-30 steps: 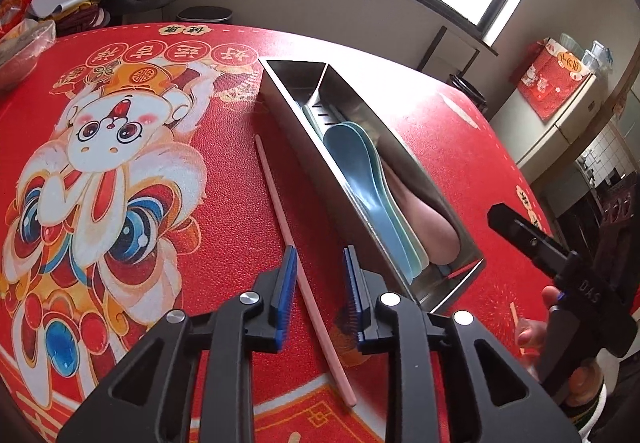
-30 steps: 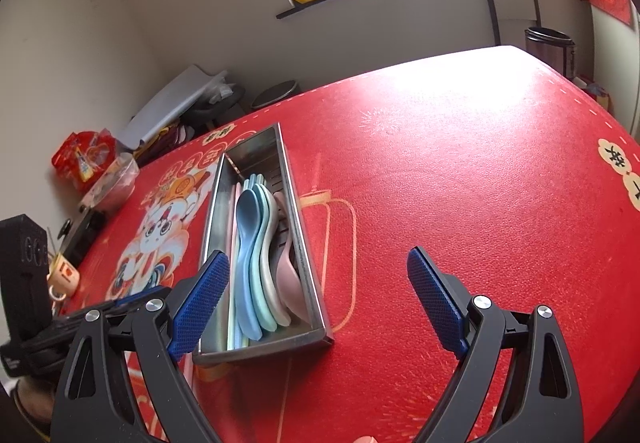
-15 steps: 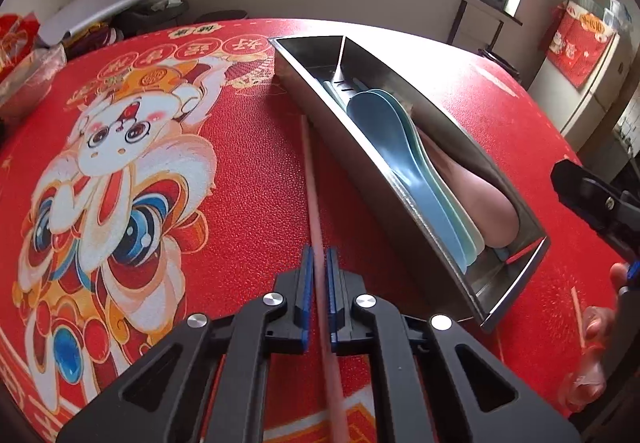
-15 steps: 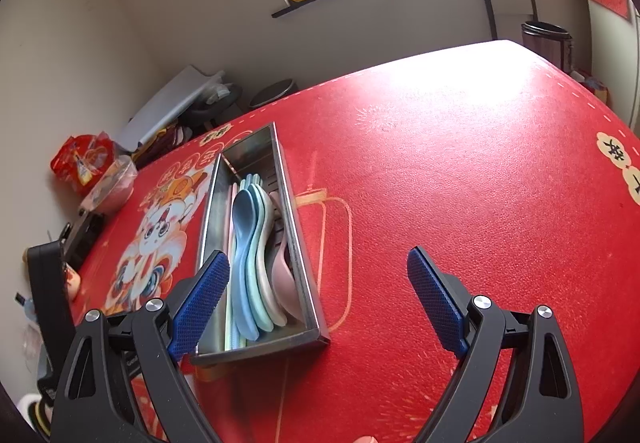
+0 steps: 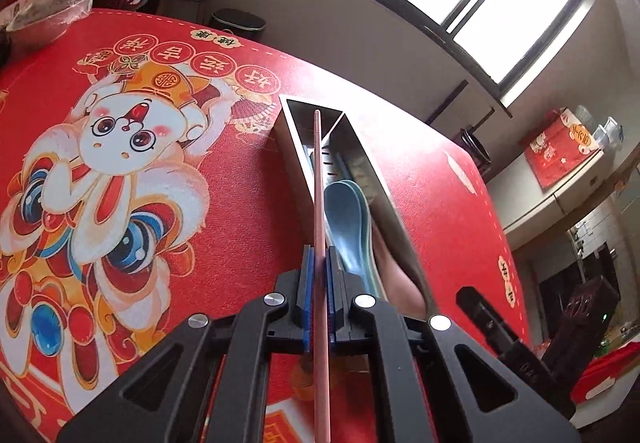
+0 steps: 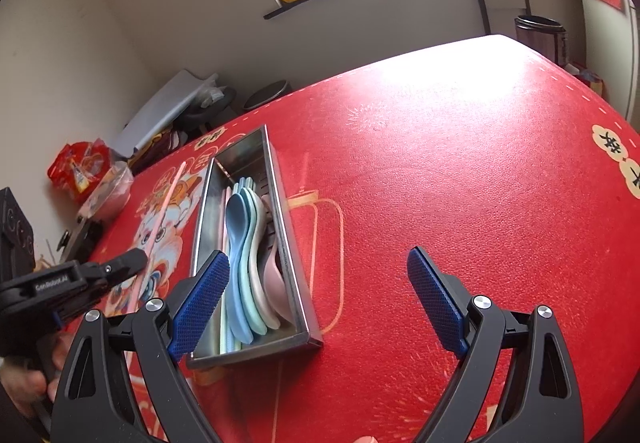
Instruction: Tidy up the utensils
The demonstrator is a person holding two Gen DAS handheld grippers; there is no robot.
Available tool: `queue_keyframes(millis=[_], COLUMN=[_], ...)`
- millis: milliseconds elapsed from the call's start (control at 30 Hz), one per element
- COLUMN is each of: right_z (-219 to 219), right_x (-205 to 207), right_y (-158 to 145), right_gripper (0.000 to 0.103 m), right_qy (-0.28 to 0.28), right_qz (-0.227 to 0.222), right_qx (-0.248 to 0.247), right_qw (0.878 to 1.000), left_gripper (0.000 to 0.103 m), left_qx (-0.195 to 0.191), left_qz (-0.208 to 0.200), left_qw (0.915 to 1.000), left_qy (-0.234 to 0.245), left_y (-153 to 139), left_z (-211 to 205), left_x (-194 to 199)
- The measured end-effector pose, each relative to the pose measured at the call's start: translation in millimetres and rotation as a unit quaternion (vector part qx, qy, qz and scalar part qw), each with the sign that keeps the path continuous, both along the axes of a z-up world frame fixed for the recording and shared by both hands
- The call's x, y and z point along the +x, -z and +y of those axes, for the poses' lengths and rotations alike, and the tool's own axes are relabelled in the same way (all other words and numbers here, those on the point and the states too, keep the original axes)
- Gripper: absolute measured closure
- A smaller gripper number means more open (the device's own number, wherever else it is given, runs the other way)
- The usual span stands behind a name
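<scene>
A: Evidently, the step in hand is the carrying of a single pink chopstick (image 5: 319, 203) to the steel tray (image 6: 294, 295). It is clamped between the blue pads of the left gripper (image 5: 319, 263), roughly at mid-length, and is held clear of the red tabletop (image 6: 460, 183).

B: Where is it held relative to the tray?

A: In the left wrist view its far end is seen lined up over the tray's long opening; in the right wrist view it is seen beside the tray's left wall, tip raised. Whether it is already above the opening cannot be told for certain.

B: And the right gripper (image 6: 318, 303)?

A: It is spread wide and nothing is held in it; it hovers near the tray's near end.

B: What is called for next?

A: Probably the chopstick must be kept parallel to the tray's length, lowered beside the stacked spoons (image 6: 244, 255), and only then released. If tilted, it could be caught on the rim.
</scene>
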State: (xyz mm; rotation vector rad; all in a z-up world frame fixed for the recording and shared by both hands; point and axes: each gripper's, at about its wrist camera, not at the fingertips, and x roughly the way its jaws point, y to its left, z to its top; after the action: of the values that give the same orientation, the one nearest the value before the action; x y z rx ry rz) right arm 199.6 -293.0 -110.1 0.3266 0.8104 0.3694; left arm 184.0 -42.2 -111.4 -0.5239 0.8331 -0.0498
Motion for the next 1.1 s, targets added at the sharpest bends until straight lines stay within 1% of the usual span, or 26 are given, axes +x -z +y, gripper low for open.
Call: queue_keyframes(millis=[167,300,433,600,700,767,833,933,1000,1067,1100], right_z=[-3,-4,-7,-8,-7,-7,-7,-9,-10,-10,-10], right_x=[3,5,6,7,7,7,8,9,8,8,8], right_y=[3,4,6,7,8,7,8,9,8,8,9], right_gripper=[0.016,0.016,0.016,0.016,0.016,0.016,0.016,0.016,0.016,0.016,0.016], right_qy=[0.003,0.001,0.002,0.002,-0.001,-0.002,0.0,0.006,0.01,0.014,0.016], right_qz=[0.009,0.017,0.022,0.028,0.029,0.03,0.032,0.034,0.029,0.028,0.028], right_qx=[0.005,0.014,0.02,0.028,0.027,0.025,0.023,0.024,0.022,0.015,0.011], right_qw=[1.0,1.0,1.0,0.999,0.999,0.999,0.999,0.999,0.999,0.999,0.999], left_gripper=[0.098,0.098,0.098,0.098,0.098,0.097,0.096,0.091,0.086,0.08,0.079], left_qx=[-0.041,-0.052,-0.06,-0.051,-0.05,-0.047,-0.037,-0.01,0.016,0.052,0.072], left_qz=[0.016,0.012,0.016,0.019,0.026,0.02,0.011,-0.005,-0.015,-0.026,-0.03], left_qw=[0.9989,0.9982,0.9974,0.9971,0.997,0.9972,0.9979,0.9989,0.9988,0.9976,0.9965], left_qy=[-0.016,-0.027,-0.036,-0.053,-0.052,-0.055,-0.051,-0.045,-0.043,-0.036,-0.032], left_y=[8,9,15,25,30,29,24,12,3,-5,-9], left_z=[-13,-22,-29,-33,-31,-28,-27,-21,-18,-16,-14], left_x=[20,31,39,39,40,38,37,30,23,14,9])
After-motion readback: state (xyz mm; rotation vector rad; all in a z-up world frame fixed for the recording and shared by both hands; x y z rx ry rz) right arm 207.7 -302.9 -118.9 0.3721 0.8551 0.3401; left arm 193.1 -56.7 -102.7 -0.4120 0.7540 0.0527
